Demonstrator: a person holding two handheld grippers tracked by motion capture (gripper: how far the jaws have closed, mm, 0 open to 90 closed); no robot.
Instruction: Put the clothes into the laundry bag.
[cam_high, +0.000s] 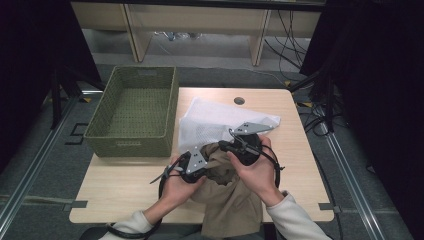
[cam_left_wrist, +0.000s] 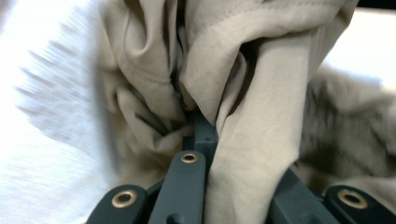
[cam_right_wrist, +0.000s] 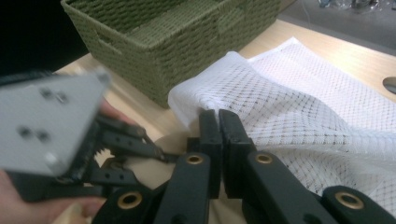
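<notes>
A beige garment (cam_high: 227, 200) lies bunched at the table's near edge, partly hanging over it. My left gripper (cam_high: 206, 151) is shut on a fold of that garment (cam_left_wrist: 261, 93), and the cloth wraps around its jaws (cam_left_wrist: 205, 126). A white mesh bag (cam_high: 210, 120) is spread just beyond the garment. My right gripper (cam_high: 223, 145) sits over the garment's top with its jaws pressed together (cam_right_wrist: 218, 114). Their tips reach the near folded edge of the mesh bag (cam_right_wrist: 299, 102), and I see nothing between them. The left gripper (cam_right_wrist: 56, 135) shows blurred close by.
A green woven basket (cam_high: 135, 107) stands empty at the table's back left, its near wall (cam_right_wrist: 173, 42) next to the mesh bag. The wooden table (cam_high: 125, 180) has a small round hole (cam_high: 239, 100) at the back. Cables trail on the floor beyond.
</notes>
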